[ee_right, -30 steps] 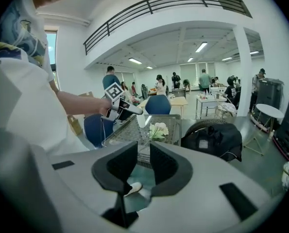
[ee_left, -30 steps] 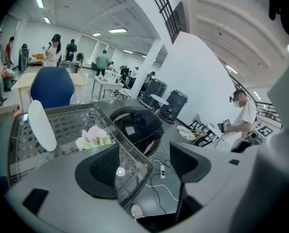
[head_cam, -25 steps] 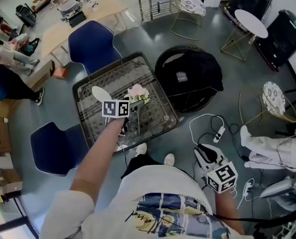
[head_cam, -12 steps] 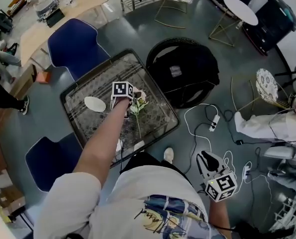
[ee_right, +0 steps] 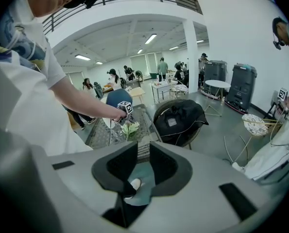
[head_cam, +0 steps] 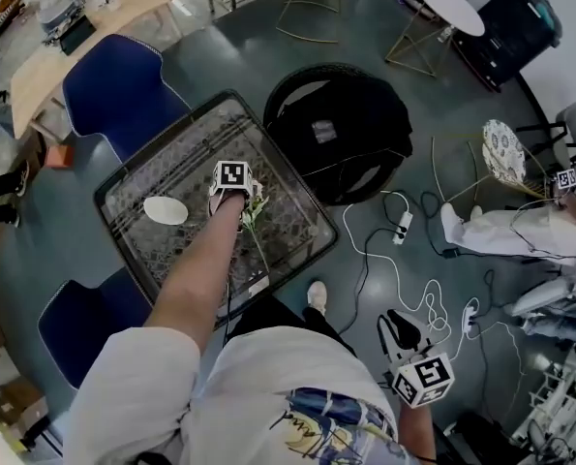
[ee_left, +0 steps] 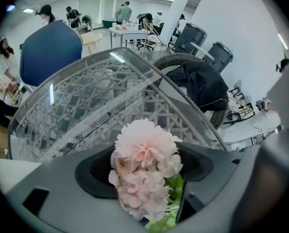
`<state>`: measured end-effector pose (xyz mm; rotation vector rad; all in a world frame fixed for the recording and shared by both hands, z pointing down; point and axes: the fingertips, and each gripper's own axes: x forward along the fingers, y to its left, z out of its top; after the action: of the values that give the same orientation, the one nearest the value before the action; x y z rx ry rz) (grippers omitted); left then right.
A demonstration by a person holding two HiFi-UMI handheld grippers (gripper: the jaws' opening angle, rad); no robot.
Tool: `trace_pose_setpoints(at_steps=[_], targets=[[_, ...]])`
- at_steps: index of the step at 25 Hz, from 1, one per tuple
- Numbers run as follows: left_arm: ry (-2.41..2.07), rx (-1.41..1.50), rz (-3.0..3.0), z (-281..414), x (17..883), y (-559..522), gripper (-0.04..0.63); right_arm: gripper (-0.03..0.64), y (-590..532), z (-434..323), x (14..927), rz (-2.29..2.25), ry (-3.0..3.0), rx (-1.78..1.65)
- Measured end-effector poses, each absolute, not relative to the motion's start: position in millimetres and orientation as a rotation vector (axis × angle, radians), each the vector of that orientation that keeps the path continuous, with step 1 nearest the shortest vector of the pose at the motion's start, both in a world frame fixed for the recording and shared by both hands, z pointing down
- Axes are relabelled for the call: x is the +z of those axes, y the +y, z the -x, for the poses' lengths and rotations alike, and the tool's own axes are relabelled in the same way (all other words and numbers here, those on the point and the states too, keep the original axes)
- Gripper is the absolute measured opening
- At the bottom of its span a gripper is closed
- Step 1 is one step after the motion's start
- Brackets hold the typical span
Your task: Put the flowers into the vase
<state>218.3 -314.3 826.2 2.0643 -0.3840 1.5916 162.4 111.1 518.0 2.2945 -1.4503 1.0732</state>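
Bright ceiling lights (ee_right: 151, 37); glare on glass tabletop (ee_left: 116, 57); fisheye edges.

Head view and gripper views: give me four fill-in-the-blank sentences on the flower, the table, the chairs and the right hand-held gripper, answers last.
1. The fluffy flower with green leaves has ___ petals.
2. It is over the square wicker table, whose top is clear ___.
3. Both moulded chairs beside that table are ___.
4. The right hand-held gripper, jaws apart, holds ___.
Answers: pink; glass; blue; nothing.
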Motion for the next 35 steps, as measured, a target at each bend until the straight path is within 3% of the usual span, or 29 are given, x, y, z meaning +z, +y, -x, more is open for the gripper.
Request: trace_pose_setpoints(at_steps=[2, 7, 21, 35], targets=[[-0.388, 1.571, -2.091, -222, 823, -313, 0.293, 0.061, 115, -166, 520, -2.297, -1.444, 1.076], [-0.385, 1.498, -2.165, -226, 805, -308, 0.215, 0.061, 121, -174, 523, -2.269, -1.493, 1.061], [-0.439, 1.169, -2.466, -203, 691, -284, 0.192, 0.061, 108, -199, 524, -2.100, -1.778, 0.935], [-0.651, 0.833, -2.705, -122, 530, -273, 0.184, 0.061, 63, -203, 525, -1.779, -2.126, 0.768]])
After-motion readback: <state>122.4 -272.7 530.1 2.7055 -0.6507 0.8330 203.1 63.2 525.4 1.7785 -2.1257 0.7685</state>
